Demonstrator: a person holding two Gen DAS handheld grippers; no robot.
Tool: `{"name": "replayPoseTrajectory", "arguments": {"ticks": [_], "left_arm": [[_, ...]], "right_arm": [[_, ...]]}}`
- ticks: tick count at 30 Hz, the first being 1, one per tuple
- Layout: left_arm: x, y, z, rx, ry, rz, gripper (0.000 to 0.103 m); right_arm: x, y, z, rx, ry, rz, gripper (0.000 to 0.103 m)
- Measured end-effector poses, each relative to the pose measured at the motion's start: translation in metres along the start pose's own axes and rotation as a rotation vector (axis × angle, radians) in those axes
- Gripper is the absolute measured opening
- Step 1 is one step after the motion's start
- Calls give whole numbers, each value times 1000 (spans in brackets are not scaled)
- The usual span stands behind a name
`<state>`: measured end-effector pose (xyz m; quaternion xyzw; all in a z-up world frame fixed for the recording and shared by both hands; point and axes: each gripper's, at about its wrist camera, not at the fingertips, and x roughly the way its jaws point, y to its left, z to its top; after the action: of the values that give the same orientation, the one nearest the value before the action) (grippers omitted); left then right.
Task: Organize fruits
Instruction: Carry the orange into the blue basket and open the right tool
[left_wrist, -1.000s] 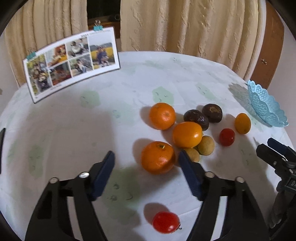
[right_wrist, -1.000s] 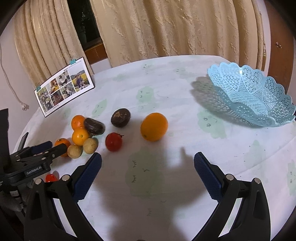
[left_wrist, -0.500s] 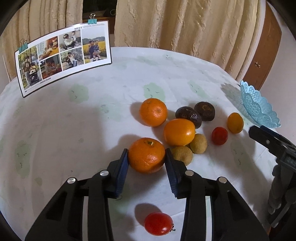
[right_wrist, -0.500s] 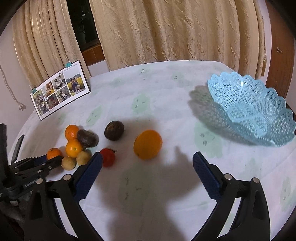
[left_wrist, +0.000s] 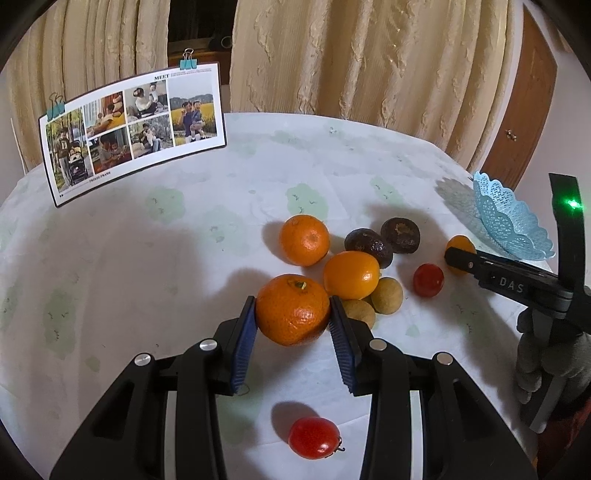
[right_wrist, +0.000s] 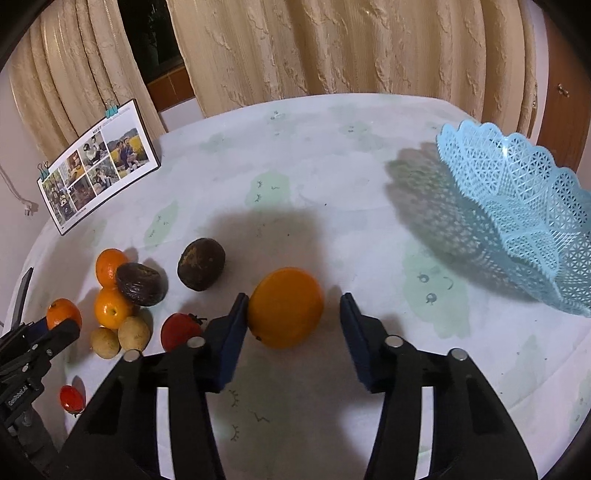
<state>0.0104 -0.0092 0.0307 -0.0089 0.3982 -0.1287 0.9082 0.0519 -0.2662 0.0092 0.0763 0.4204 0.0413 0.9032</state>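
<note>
A home — curtains (right_wrist: 332, 48), family-photo card (left_wrist: 133, 129), tablecloth (left_wrist: 147, 258).

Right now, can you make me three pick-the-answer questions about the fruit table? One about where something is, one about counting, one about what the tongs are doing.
1. Where is the blue basket?
A. on the table's right side
B. beside the photo card
C. on the floor

2. How many red tomatoes?
A. one
B. two
C. four

3. The left tongs are:
A. wide open
B. shut on a tomato
C. shut on an orange

Answers: 1 A, it stands right of the fruit. 2 B, one lies near, one by the pile. 3 C, both pads press the orange.
</note>
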Motion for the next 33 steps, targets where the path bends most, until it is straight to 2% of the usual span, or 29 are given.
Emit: {"name": "replayPoseTrajectory", "arguments": {"ticks": [2, 8, 15, 22, 33], "left_arm": [[0, -1, 0, 2, -1, 1, 39], [-3, -2, 2, 5, -8, 13, 39], [-16, -14, 8, 21, -36, 20, 39], [-22, -39, 16, 65, -50, 16, 39], [-22, -83, 25, 137, -54, -3, 39]], "right_arm": [[-1, 2, 0, -9, -6, 4, 42], [-11, 4, -4, -16, -32, 8, 42], [-54, -8, 3, 9, -164, -19, 42], [-92, -61, 10, 123, -281, -118, 42], [-95, -134, 9, 233, -299, -256, 42]]}}
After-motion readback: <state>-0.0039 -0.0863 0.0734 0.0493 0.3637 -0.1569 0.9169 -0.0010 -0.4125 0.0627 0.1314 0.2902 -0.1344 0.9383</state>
